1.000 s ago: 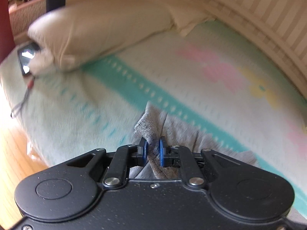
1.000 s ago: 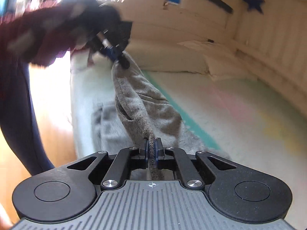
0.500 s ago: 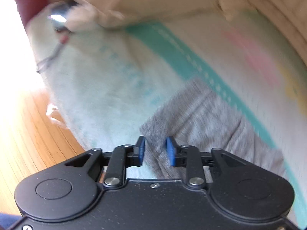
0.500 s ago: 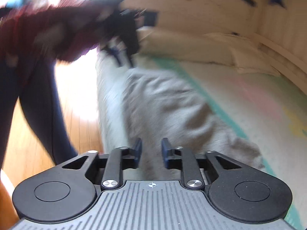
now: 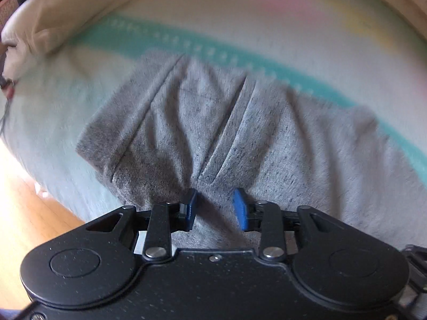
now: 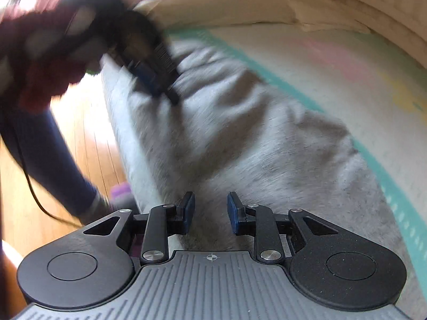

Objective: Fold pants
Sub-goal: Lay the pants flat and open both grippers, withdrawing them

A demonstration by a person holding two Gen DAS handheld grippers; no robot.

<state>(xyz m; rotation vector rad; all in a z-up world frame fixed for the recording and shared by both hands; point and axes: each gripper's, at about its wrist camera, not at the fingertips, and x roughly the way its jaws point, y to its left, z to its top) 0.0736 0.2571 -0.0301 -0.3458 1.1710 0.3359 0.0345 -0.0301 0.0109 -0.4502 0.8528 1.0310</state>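
Lying near bed edge (image 6: 117, 122), pants (image 5: 240, 138), tools apart

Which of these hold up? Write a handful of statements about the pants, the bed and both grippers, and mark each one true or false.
1. The grey pants lie on the bed cover. True.
2. The right gripper is clamped on a fold of the pants. False: its pads stand apart over the fabric and grip nothing.
3. A teal stripe runs across the cover past the far edge of the pants. True.
4. The left gripper holds the pants lifted off the bed. False: its jaws are opening, and the cloth lies flat on the cover beneath them.
5. A pillow lies at the far end of the bed. True.
6. The floor beside the bed is carpeted. False: it is wooden boards.
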